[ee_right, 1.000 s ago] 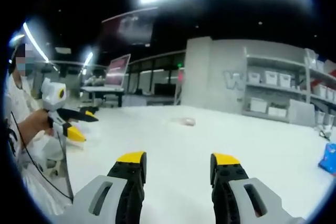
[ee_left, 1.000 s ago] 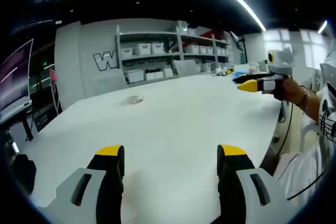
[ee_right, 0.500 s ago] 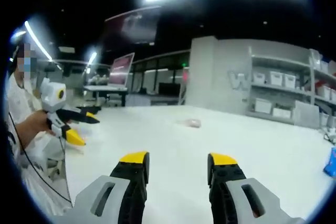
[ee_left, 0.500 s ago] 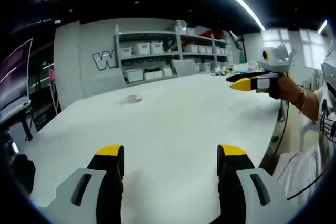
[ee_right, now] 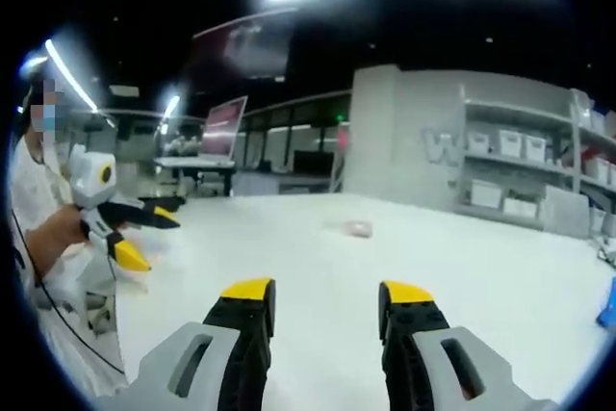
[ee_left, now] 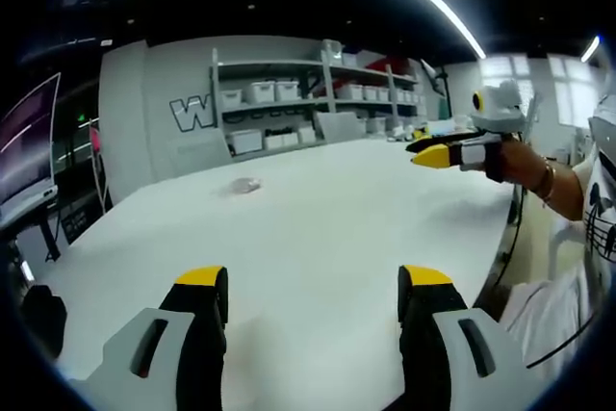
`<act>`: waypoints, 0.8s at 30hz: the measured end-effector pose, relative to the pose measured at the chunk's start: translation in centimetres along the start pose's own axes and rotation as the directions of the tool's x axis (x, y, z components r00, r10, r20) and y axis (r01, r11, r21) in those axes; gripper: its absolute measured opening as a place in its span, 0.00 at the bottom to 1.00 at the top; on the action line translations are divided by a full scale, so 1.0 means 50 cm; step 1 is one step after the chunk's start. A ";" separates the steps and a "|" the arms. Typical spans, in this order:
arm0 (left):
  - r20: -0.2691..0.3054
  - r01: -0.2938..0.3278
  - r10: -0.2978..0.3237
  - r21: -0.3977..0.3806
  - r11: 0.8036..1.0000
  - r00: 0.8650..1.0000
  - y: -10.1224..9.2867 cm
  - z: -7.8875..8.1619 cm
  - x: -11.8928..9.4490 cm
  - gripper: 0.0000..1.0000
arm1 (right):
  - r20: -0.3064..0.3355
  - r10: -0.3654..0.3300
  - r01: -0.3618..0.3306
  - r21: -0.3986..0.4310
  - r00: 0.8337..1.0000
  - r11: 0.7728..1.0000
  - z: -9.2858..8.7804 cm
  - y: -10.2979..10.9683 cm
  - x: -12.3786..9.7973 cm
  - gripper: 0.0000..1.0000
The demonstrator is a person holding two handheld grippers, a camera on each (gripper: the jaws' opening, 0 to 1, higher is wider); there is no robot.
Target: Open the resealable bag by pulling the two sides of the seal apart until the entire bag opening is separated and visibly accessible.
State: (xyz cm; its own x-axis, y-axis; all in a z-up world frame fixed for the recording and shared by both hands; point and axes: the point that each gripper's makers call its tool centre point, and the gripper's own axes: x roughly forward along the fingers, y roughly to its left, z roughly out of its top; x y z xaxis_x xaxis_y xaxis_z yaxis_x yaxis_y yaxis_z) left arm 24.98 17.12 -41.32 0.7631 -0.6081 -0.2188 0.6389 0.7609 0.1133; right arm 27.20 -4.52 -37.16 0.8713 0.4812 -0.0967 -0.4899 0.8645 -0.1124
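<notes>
Nearest us in the left gripper view, our left gripper (ee_left: 313,286) hangs over the near edge of the white table (ee_left: 327,209), its yellow-tipped jaws spread wide with nothing between them. In the right gripper view, our right gripper (ee_right: 322,297) does the same, jaws apart and empty above the table (ee_right: 318,257). Each shows in the other's view: the right gripper (ee_left: 435,151) comes in from the right, held in a hand (ee_left: 515,156) above the table's right edge, jaws slightly parted; the left gripper (ee_right: 144,228) comes in from the left, its jaws clearly open. Farther out, the resealable bag (ee_left: 245,183) lies flat on the table, well apart from both grippers; it looks small and pale (ee_right: 360,228), and we cannot tell whether its seal is open. Beyond the table stand shelves (ee_left: 308,103) with white bins.
</notes>
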 end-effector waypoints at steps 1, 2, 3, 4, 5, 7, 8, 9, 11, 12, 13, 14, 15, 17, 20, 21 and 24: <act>0.001 0.001 -0.001 0.001 1.000 1.000 -0.001 0.001 0.000 0.71 | -0.001 0.001 -0.001 -0.008 1.000 1.000 0.002 0.000 0.003 0.41; 0.001 0.002 -0.002 0.003 1.000 1.000 -0.003 0.001 0.000 0.71 | -0.002 0.002 -0.002 -0.014 1.000 1.000 0.003 0.000 0.007 0.41; 0.000 0.004 -0.004 0.004 1.000 1.000 -0.004 0.001 0.000 0.71 | -0.005 0.004 -0.004 -0.018 1.000 1.000 0.003 0.001 0.010 0.41; 0.000 0.006 -0.006 0.005 1.000 1.000 -0.006 0.001 0.000 0.71 | -0.009 0.007 -0.007 -0.020 1.000 1.000 0.002 0.001 0.014 0.40; 0.000 0.007 -0.007 0.006 1.000 1.000 -0.008 0.002 0.000 0.71 | -0.011 0.009 -0.009 -0.021 1.000 1.000 0.001 0.000 0.018 0.40; 0.002 0.008 -0.008 0.008 1.000 1.000 -0.009 0.004 -0.001 0.71 | -0.018 0.012 -0.013 -0.024 1.000 1.000 -0.001 0.000 0.026 0.40; 0.003 0.007 -0.007 0.008 1.000 1.000 -0.009 0.005 -0.001 0.71 | -0.019 0.013 -0.013 -0.024 1.000 1.000 -0.001 -0.001 0.029 0.40; 0.004 0.007 -0.007 0.008 1.000 1.000 -0.009 0.005 -0.002 0.71 | -0.020 0.012 -0.013 -0.023 1.000 1.000 -0.001 -0.002 0.031 0.40; 0.005 0.007 -0.007 0.008 1.000 1.000 -0.008 0.006 -0.002 0.71 | -0.023 0.011 -0.012 -0.021 1.000 1.000 -0.002 -0.005 0.036 0.39; 0.005 0.007 -0.007 0.008 1.000 1.000 -0.009 0.006 -0.002 0.71 | -0.024 0.011 -0.011 -0.022 1.000 1.000 -0.002 -0.006 0.039 0.39; 0.005 0.008 -0.008 0.008 1.000 1.000 -0.009 0.006 -0.002 0.71 | -0.027 0.010 -0.011 -0.024 1.000 1.000 -0.001 -0.007 0.043 0.39; 0.004 0.010 -0.010 0.008 1.000 1.000 -0.010 0.005 -0.001 0.71 | -0.031 0.010 -0.011 -0.027 0.999 1.000 -0.001 -0.009 0.049 0.39; 0.002 0.012 -0.012 0.008 1.000 1.000 -0.011 0.004 -0.001 0.71 | -0.037 0.011 -0.012 -0.029 0.999 0.999 -0.002 -0.011 0.053 0.39; 0.001 0.015 -0.015 0.007 1.000 1.000 -0.012 0.003 0.000 0.71 | -0.045 0.018 -0.019 -0.026 0.999 0.999 0.000 -0.012 0.064 0.39; 0.003 0.015 -0.015 0.005 1.000 1.000 -0.011 0.005 -0.001 0.71 | -0.051 0.021 -0.023 -0.037 0.998 0.999 0.003 -0.011 0.074 0.39; 0.004 0.014 -0.014 0.005 1.000 1.000 -0.010 0.005 -0.001 0.71 | -0.051 0.022 -0.024 -0.038 0.998 0.999 0.003 -0.011 0.076 0.39; 0.005 0.011 -0.011 0.003 1.000 1.000 -0.008 0.006 -0.002 0.71 | -0.053 0.028 -0.030 -0.037 0.998 0.999 0.001 -0.009 0.086 0.39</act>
State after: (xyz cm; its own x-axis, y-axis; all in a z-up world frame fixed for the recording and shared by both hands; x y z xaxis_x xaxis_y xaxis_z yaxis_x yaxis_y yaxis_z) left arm 24.70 16.81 -41.06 0.7562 -0.6179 -0.2152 0.6478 0.7533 0.1137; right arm 31.17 -2.83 -37.45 0.8546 0.4967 -0.1516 -0.5164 0.8439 -0.1458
